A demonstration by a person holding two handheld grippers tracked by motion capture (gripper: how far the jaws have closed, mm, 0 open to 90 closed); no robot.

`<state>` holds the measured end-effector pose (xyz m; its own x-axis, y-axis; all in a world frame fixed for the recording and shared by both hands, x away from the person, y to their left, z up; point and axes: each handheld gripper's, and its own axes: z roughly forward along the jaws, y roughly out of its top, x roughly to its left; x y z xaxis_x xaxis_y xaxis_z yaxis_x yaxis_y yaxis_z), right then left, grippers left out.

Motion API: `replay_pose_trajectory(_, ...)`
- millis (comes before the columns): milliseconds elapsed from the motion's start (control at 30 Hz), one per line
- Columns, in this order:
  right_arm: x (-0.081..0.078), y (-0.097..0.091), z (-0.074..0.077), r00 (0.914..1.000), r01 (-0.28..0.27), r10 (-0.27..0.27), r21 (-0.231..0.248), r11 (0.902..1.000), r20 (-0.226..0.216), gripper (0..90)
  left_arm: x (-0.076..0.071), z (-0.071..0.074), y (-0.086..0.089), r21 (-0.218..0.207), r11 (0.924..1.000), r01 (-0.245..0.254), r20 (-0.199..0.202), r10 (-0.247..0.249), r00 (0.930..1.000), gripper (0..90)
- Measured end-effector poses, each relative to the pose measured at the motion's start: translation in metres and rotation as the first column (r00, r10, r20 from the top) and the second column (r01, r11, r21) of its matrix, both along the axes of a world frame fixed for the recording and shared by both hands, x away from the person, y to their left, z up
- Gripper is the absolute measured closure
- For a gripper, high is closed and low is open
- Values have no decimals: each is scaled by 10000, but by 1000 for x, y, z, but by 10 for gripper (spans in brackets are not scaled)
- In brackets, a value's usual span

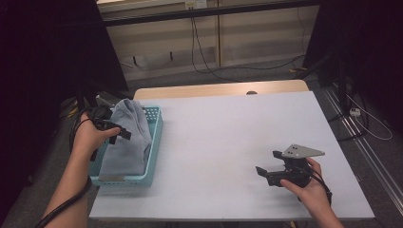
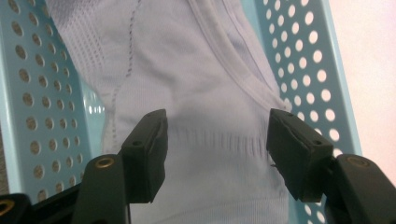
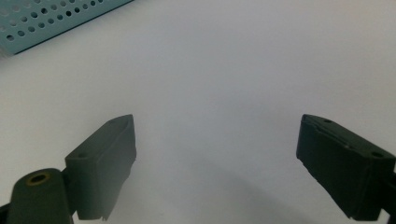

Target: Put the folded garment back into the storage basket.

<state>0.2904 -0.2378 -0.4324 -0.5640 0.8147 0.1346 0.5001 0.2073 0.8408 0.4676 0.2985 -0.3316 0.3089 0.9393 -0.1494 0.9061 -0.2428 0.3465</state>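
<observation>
Left gripper (image 2: 217,154) parted over grey garment (image 2: 201,93) in blue basket (image 2: 299,51) — pads not pressing; right gripper (image 3: 215,163) wide open above bare worktop (image 3: 224,70).

In the high view the counter (image 1: 228,142) is evenly lit from above, while the room around it stays dark. The picture is a little soft and grainy. Soft shadows lie under the basket (image 1: 154,142) and the right hand-held gripper (image 1: 270,166). In both gripper views the near jaws are blurred, and the counter is pale and washed out.
</observation>
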Motion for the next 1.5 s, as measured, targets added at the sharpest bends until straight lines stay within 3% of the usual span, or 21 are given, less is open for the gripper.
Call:
replay_pose_trajectory(300, 0, 1, 1, 10000, -30, 30, -15, 10000, 76, 121, 8, -6, -8, -170, 9999, 2, 358, 4, 9994, 429)
replay_pose_trajectory(367, 0, 1, 1, 10000, -26, 26, -10, 10000, 63, 121, 9, -9, -9, -377, 9992, -112, 477, 130, 9988, 502)
replay_pose_trajectory(700, 0, 2, 0, 10000, -81, 81, -44, 10000, 39, 122, 14, -27, -11, -141, 9991, -405, 838, 416, 9956, 769)
replay_pose_trajectory(900, 0, 1, 0, 9999, -66, 66, -28, 10000, 91, 122, 15, -34, -10, -167, 9982, -571, 999, 585, 9933, 875)
replay_pose_trajectory(1167, 0, 2, 1, 9999, -75, 75, -34, 10000, 96, 122, 15, -43, -13, -133, 9983, -570, 1088, 581, 9924, 900)
replay_pose_trajectory(1500, 1, 0, 0, 10000, -50, 50, -59, 10000, 46, 123, 18, -66, -12, -276, 9976, -639, 1035, 665, 9924, 900)
